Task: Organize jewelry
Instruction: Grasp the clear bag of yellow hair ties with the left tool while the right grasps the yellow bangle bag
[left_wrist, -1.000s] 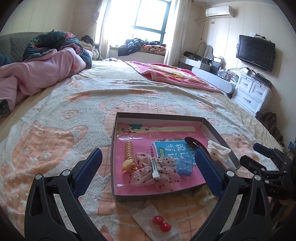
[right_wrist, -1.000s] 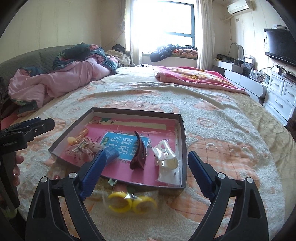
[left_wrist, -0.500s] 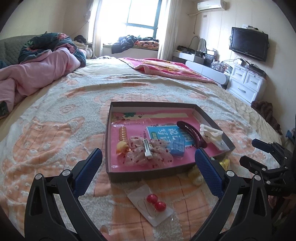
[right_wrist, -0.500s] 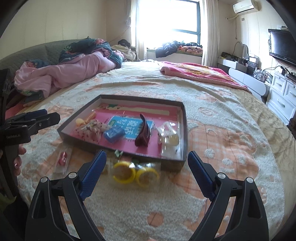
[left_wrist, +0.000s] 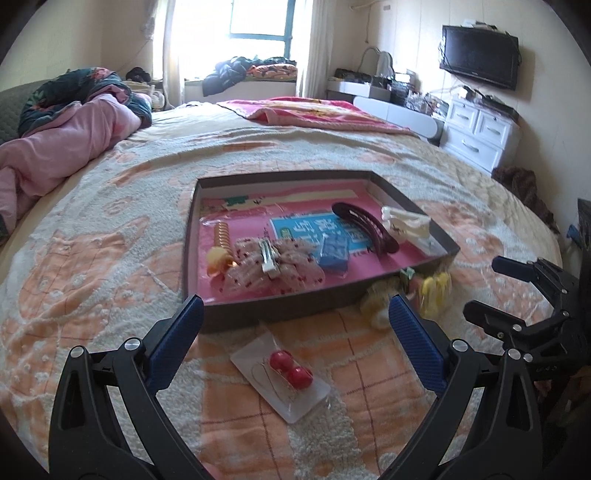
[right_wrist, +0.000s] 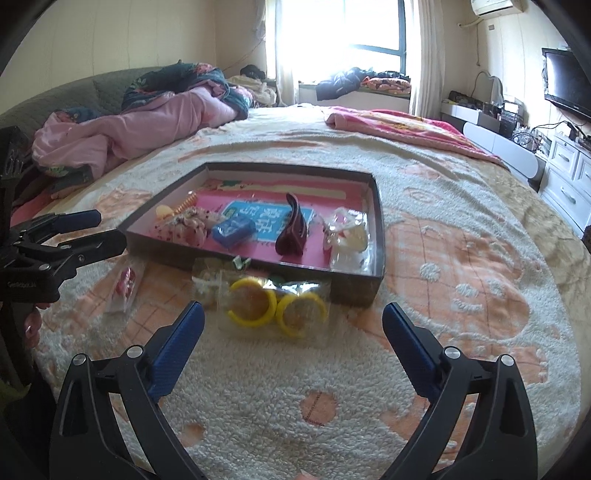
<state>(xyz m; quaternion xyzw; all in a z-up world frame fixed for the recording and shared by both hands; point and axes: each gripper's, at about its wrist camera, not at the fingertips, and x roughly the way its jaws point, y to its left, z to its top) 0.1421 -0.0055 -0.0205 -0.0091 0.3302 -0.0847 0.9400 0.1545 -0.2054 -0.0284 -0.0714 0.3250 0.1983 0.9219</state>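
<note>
A shallow dark box (left_wrist: 258, 314) (right_wrist: 354, 291) with a pink floor lies on the bed. It holds a dark red hair clip (left_wrist: 365, 227) (right_wrist: 291, 230), a blue clip (left_wrist: 334, 253) (right_wrist: 232, 229), a dotted bow (left_wrist: 273, 266), a gold spiral tie (left_wrist: 221, 238) and a white claw clip (left_wrist: 404, 223). A clear bag with red bead earrings (left_wrist: 290, 371) (right_wrist: 123, 286) lies in front of the box, before my open, empty left gripper (left_wrist: 295, 343). A bag with yellow hoops (right_wrist: 277, 308) (left_wrist: 432, 291) lies before my open, empty right gripper (right_wrist: 293, 341).
The bed cover is fuzzy, cream and orange. A pink quilt (right_wrist: 140, 129) is heaped at the far left, a pink blanket (left_wrist: 321, 114) at the far end. White drawers (left_wrist: 476, 136) and a TV (left_wrist: 478, 62) stand to the right.
Both grippers have pulled back from the box and toward me. The red bead bag and the yellow hoop bag now sit further up in view. Both stay open.
</note>
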